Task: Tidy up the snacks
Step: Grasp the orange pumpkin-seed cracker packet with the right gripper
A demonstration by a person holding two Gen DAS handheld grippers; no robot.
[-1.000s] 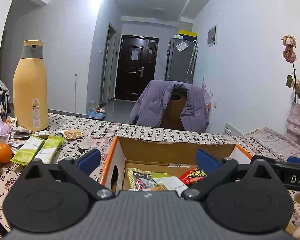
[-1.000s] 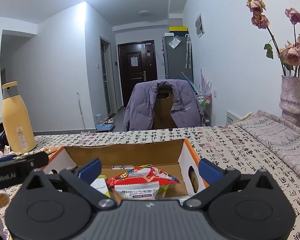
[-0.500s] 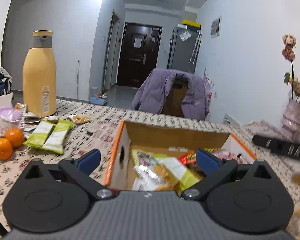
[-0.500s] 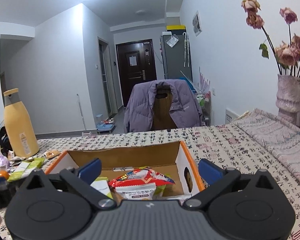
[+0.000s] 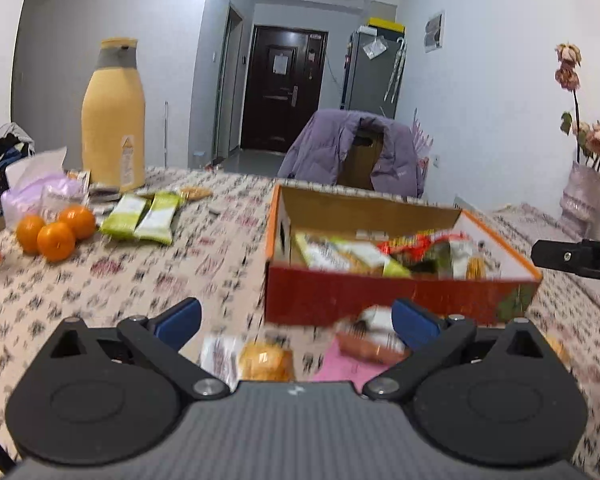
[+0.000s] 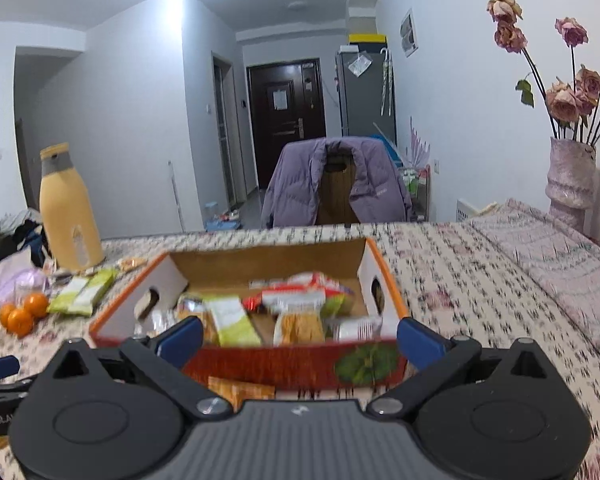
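An open red-and-orange cardboard box [image 5: 380,300] holds several snack packets; it also shows in the right wrist view [image 6: 284,364]. My left gripper [image 5: 296,320] is open and empty, above loose snacks in front of the box: a yellow packet [image 5: 266,362], a pink packet [image 5: 340,364] and a brown-and-white one [image 5: 372,336]. My right gripper [image 6: 300,338] is open and empty in front of the box, over an orange packet [image 6: 240,390]. Two green packets [image 5: 144,218] lie to the left.
A tall yellow bottle [image 5: 114,120] stands at the back left. Three oranges [image 5: 54,232] and a pale plastic bag [image 5: 40,192] lie at the left. A vase of dried roses [image 6: 570,176] stands at the right. A chair with a purple jacket [image 6: 336,184] is behind the table.
Both grippers have drawn back from the box and risen. The box's red front wall and the loose snacks before it now show.
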